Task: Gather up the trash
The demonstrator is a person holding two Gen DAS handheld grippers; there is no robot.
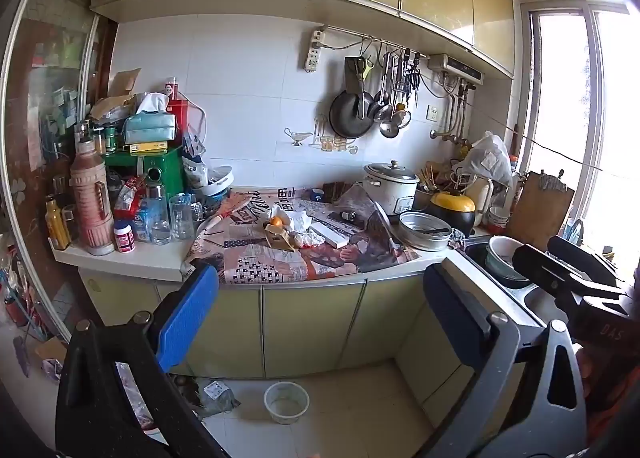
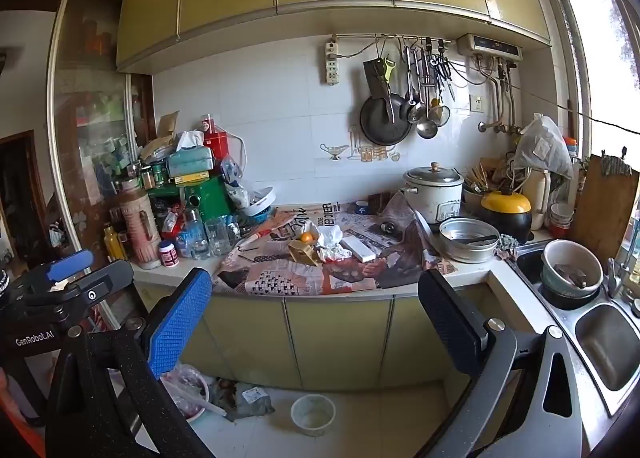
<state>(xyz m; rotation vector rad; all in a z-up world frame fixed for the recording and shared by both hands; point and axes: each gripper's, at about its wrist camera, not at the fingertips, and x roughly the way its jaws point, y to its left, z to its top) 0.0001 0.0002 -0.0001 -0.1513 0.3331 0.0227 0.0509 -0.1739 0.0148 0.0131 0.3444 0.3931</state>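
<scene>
At the counter's (image 2: 472, 276) left end stands a crowd of bottles: a pink flask (image 2: 138, 224), a white jar (image 2: 168, 253), clear glasses (image 2: 218, 236), and behind them a green box (image 2: 208, 198) with a tissue pack (image 2: 190, 160) on top. Newspaper (image 2: 320, 274) covers the middle of the counter up to its front edge. On the paper, about midway between front edge and wall, lies the trash: crumpled white tissue (image 2: 332, 242), with an orange (image 2: 307, 237) at its left side, a tan cardboard piece (image 2: 302, 253) touching it in front, and a flat white box (image 2: 359, 249) just to the right. Toward the right end sit a metal basin (image 2: 468, 244), a rice cooker (image 2: 434, 192) near the wall, and a yellow-lidded pot (image 2: 506, 212). Past the right end is the sink (image 2: 608, 342), with bowls (image 2: 572, 268) stacked in its far basin.

On the floor (image 2: 360, 418) below the cabinets rests a small white cup (image 2: 313, 414), with a grey bag (image 2: 248, 400) to its left.

The left gripper (image 1: 320, 322) and the right gripper (image 2: 316, 322) both hang in front of the counter, well short of it, jaws spread wide and holding nothing.
</scene>
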